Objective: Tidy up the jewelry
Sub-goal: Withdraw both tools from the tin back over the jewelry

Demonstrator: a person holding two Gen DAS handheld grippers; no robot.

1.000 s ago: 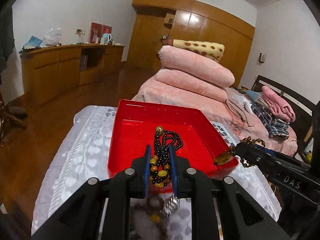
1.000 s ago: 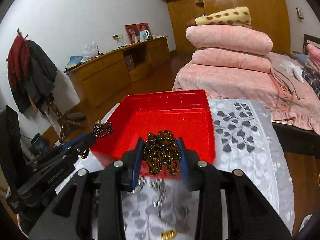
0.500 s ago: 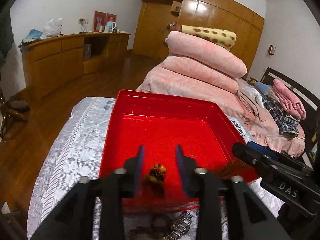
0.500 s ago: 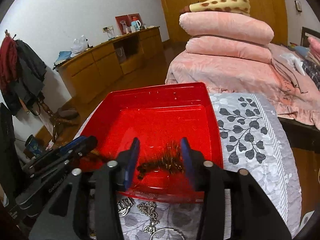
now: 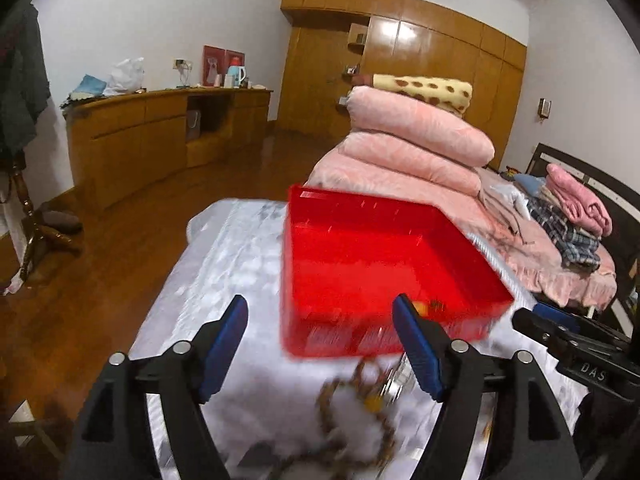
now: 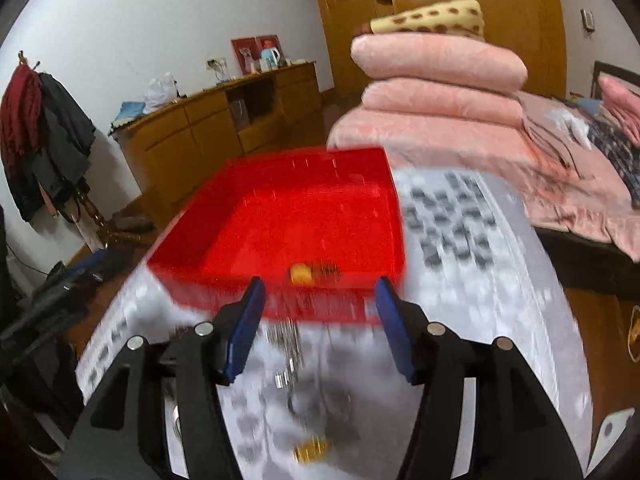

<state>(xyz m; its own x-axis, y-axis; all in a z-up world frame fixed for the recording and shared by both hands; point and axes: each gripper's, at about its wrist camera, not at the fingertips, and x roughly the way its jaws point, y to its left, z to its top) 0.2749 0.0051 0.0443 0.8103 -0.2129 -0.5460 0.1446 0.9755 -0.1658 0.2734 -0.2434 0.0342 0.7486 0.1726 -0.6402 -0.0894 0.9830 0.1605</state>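
Observation:
A red plastic tray (image 5: pixel 352 240) stands on a white patterned cloth (image 5: pixel 224 280); it also shows in the right wrist view (image 6: pixel 280 204). Beaded jewelry with an amber bead (image 6: pixel 302 273) lies inside near its front wall, also seen in the left wrist view (image 5: pixel 430 306). My left gripper (image 5: pixel 320 340) is open and empty in front of the tray. My right gripper (image 6: pixel 320 320) is open and empty, just before the tray's front wall. Loose jewelry, a brown bead chain (image 5: pixel 360 408) and metal chains (image 6: pixel 288 344), lies blurred on the cloth below both grippers.
A bed with stacked pink quilts (image 5: pixel 416 140) stands behind the table. A wooden sideboard (image 5: pixel 160 132) runs along the left wall. A coat stand (image 6: pixel 36 128) is at the left. The right gripper's body (image 5: pixel 576 344) shows at the right of the left wrist view.
Both grippers held bead strands above the tray, then opened and dropped them into it. Both have since drawn back and up, with jaws wider apart.

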